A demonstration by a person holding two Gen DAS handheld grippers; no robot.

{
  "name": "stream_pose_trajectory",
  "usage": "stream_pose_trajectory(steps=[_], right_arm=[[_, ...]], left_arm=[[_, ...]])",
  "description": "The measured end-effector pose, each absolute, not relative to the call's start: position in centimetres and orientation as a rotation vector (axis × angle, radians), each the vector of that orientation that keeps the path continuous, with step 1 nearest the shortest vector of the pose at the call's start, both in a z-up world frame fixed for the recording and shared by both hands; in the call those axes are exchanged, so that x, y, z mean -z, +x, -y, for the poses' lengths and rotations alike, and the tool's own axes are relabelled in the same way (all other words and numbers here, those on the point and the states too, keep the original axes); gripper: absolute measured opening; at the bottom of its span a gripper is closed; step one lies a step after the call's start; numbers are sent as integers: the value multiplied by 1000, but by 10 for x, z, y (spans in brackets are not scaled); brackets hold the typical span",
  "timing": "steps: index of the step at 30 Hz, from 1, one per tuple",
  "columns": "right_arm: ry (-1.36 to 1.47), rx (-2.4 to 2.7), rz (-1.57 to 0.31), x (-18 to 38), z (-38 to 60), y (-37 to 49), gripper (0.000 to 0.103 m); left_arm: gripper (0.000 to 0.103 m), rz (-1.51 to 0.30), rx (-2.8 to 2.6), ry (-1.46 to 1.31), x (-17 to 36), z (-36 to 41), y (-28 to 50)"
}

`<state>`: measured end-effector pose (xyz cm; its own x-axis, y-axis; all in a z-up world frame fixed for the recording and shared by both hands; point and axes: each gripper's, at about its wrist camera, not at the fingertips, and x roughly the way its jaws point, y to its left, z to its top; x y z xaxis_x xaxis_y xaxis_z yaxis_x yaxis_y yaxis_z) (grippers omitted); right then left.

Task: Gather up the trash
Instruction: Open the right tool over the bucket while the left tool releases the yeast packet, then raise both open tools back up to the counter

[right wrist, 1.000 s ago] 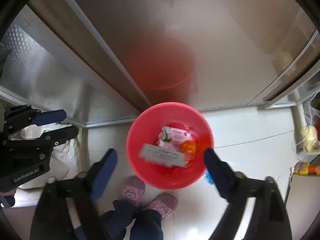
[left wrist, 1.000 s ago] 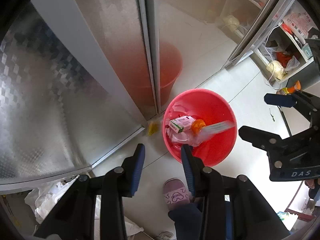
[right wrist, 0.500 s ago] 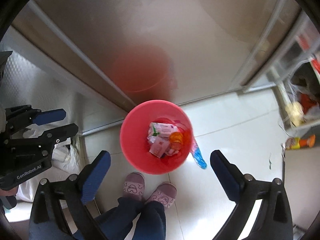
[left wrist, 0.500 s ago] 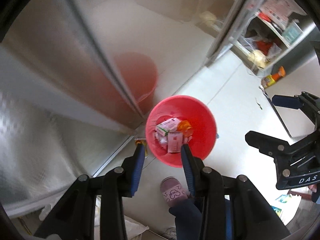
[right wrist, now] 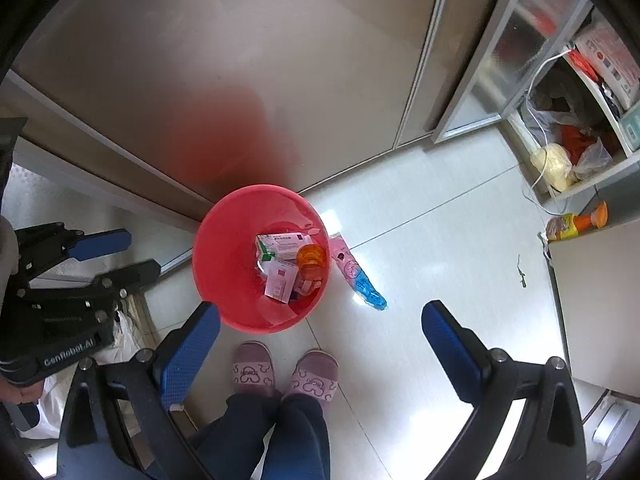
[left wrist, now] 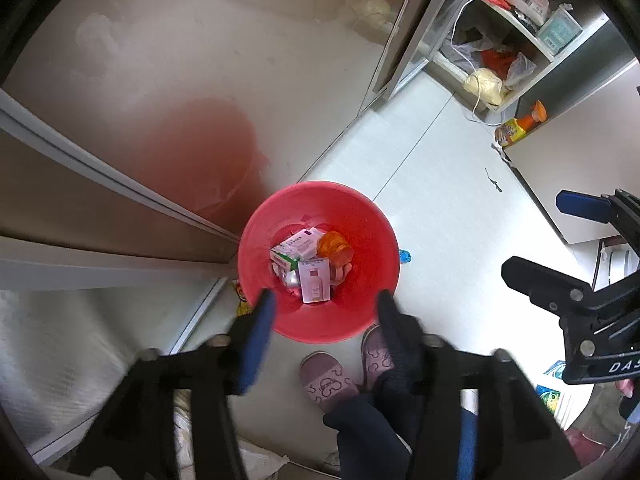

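Note:
A red bucket stands on the pale floor against a steel cabinet. Inside lie a green-and-white box, a pink-and-white box and an orange-capped bottle. My left gripper hangs high over the bucket's near rim; its jaws are opening, blurred, with nothing between them. My right gripper stands wide open and empty above the floor, just right of the bucket. A pink-and-blue wrapper lies on the floor beside the bucket's right side.
The person's feet in pink slippers stand just in front of the bucket. A yellow wrapper lies by the cabinet foot. An open shelf with bags and an orange spray bottle are at the right.
A flat pink box that was falling has come to rest in the bucket. Both grippers drew away from it and rolled. The left jaws have spread wider; the right opened a little more.

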<state>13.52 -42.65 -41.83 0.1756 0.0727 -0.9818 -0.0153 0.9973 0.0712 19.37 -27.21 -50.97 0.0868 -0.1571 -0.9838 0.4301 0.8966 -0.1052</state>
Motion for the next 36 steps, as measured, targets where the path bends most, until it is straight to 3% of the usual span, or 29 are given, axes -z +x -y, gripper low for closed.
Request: stream_pose_trajectory(steps=[2, 4, 8, 15, 25, 36], right_arm=[[52, -62, -1392, 413, 430, 136, 101], [53, -60, -1390, 409, 428, 135, 101], [52, -65, -1378, 401, 426, 135, 101], [22, -98, -1355, 367, 413, 134, 101], [-71, -225, -1273, 233, 366, 123, 101], [-183, -446, -1053, 81, 302, 123, 101]], left_arm=[[73, -1420, 445, 232, 508, 272, 193], [78, -1414, 443, 234, 503, 271, 193], [83, -1398, 443, 245, 490, 269, 192], [84, -1371, 410, 230, 442, 251, 184], [85, -1286, 235, 100, 293, 197, 148], [85, -1085, -5, 37, 128, 122, 120]])
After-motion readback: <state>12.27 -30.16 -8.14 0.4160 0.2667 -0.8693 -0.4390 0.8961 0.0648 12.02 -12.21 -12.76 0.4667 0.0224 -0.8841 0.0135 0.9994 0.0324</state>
